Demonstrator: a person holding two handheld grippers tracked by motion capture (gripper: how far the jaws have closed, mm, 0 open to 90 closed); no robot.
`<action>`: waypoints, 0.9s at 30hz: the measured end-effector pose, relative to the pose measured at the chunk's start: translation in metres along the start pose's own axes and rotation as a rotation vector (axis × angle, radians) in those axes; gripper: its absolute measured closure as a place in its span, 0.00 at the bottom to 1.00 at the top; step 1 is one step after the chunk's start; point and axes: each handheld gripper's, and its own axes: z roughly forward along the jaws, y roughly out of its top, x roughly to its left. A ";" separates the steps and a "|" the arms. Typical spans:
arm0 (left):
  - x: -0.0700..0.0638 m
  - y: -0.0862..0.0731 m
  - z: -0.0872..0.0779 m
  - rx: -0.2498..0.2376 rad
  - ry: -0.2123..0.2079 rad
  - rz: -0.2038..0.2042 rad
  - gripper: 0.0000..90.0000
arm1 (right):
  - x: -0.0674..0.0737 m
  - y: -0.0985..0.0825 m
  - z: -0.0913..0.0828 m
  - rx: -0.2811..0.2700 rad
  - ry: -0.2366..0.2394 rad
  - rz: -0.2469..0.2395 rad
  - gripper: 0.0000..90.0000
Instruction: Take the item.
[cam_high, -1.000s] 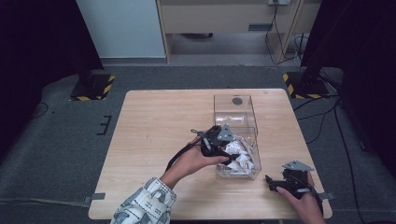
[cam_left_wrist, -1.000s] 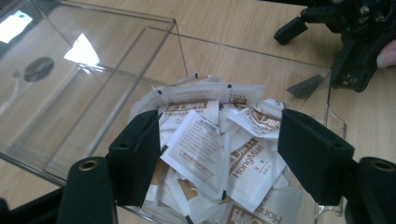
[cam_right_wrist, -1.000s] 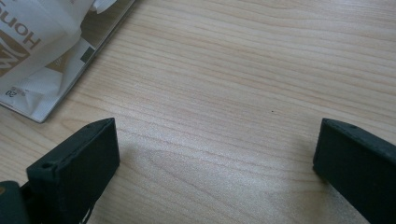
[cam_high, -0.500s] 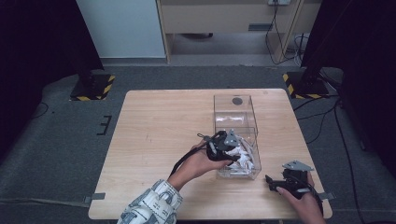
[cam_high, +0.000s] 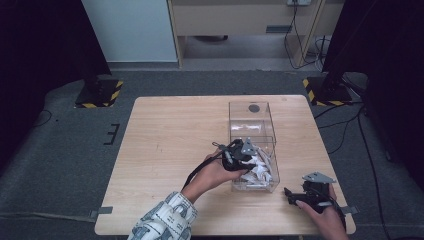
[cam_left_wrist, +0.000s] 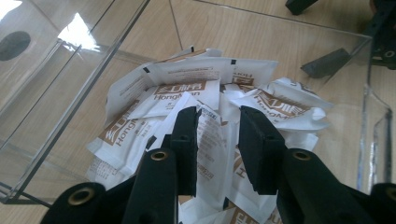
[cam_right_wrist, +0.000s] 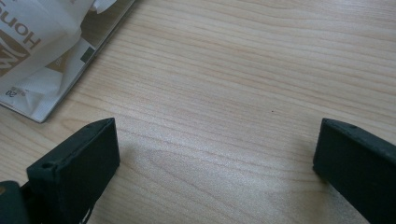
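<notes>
The left tongs (cam_left_wrist: 217, 135) are parted around one thin white paper sachet (cam_left_wrist: 212, 140) inside the clear plastic box (cam_high: 252, 122); sachets seem light, soft and slippery, best pinched mid-body. The right tongs (cam_right_wrist: 215, 154) rest released on the wooden desk (cam_high: 170, 135).

packets (cam_left_wrist: 205, 121): lower ones buried in pile | print: cut off, partly unreadable | left gripper (cam_high: 239, 154): tips hidden in box (cam_high: 252, 131)

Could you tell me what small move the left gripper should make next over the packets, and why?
Probably close the jaws. The left gripper is already down in the clear box, its jaws partly open with a white packet standing between them, so closing should pinch it. The right gripper rests open on the table.
</notes>
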 end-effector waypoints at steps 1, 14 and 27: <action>0.001 0.000 0.000 0.002 0.001 -0.001 0.75 | 0.000 0.000 0.000 0.000 0.000 0.000 0.01; 0.001 0.000 0.005 0.029 -0.026 0.002 0.92 | 0.000 0.000 0.000 0.001 0.000 0.003 0.01; 0.010 -0.001 -0.016 -0.055 -0.042 -0.040 0.99 | 0.000 0.000 0.000 0.001 0.000 0.003 0.01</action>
